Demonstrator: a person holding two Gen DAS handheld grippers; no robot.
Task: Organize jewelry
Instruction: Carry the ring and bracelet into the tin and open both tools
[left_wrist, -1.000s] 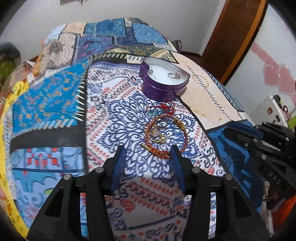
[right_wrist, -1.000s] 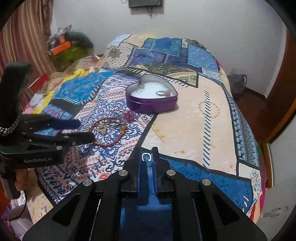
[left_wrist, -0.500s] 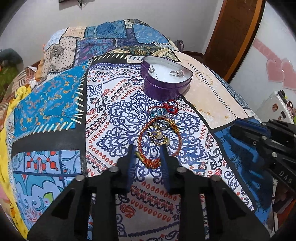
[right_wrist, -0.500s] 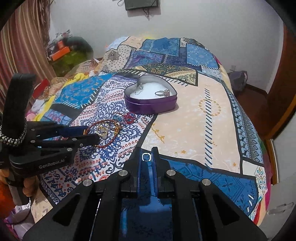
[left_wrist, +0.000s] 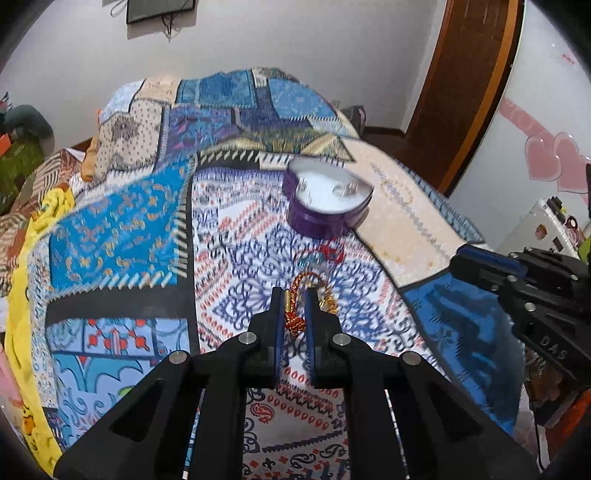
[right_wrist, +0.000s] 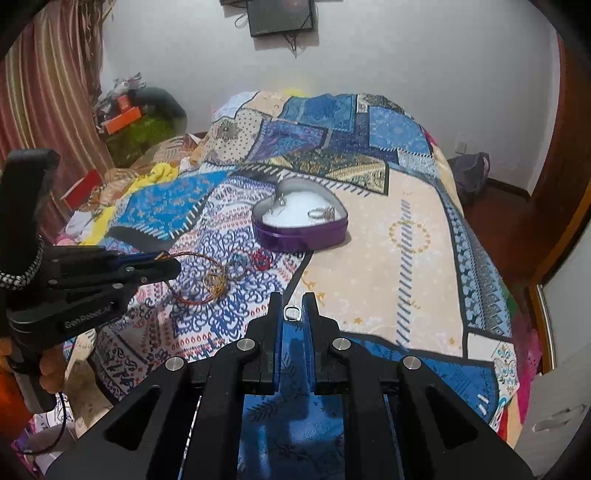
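So, bangle (left_wrist: 293, 314) pinched at its knot by the left gripper (left_wrist: 293, 295), above the bedspread (right_wrist: 388, 266).

Right gripper (right_wrist: 293, 306) is clamped on a small ring (right_wrist: 293, 312). Earrings tangled in the bangle could probably get shaken off before the tin (right_wrist: 299, 236) is reached.

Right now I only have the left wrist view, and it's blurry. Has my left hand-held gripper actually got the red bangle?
Observer: Yes. In the right wrist view, the left hand-held gripper pinches the red and gold bangle at one edge.
Operator: What's the right one holding?
Observer: The right hand-held gripper is shut on a small silver piece.
Operator: Anything in the tin?
Observer: The purple heart tin holds a ring and earrings.
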